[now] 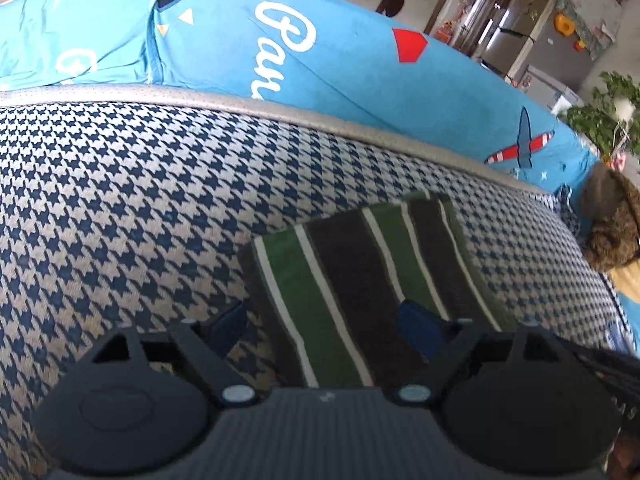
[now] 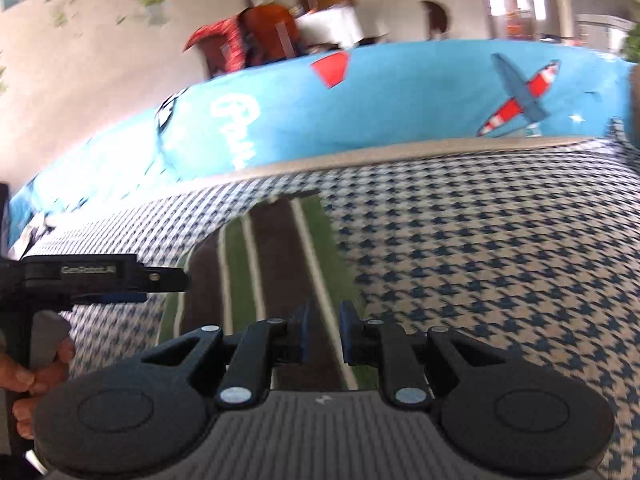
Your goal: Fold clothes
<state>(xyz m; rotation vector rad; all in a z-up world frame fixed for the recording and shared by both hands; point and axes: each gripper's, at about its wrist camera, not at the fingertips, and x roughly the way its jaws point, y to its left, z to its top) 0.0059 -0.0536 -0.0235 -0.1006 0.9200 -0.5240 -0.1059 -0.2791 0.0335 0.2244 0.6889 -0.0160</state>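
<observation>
On my left gripper (image 1: pixel 324 320) the fingers are spread wide, with nothing between them. Its left finger (image 1: pixel 230 322) hangs over the checked cover (image 1: pixel 120 200), and its right finger (image 1: pixel 420 322) is over the striped garment (image 1: pixel 360 272). That garment, folded into a block of green, dark and white stripes, lies flat on the checked cover just ahead of these fingers and partly under the gap between them. Beyond it, past the grey edge of the cover, runs the blue sheet (image 1: pixel 340 60) with white lettering and a red and blue plane. A brown furry thing (image 1: pixel 612 228) sits at the far right; I cannot tell what it is.

From my right gripper (image 2: pixel 324 332) the view is blurred. Its fingers stand a narrow way apart and hold nothing. The striped garment lies below and ahead of them, running away towards the blue sheet. Off to their left I see the left gripper from the side, with a hand (image 2: pixel 36 376) around its handle.
</observation>
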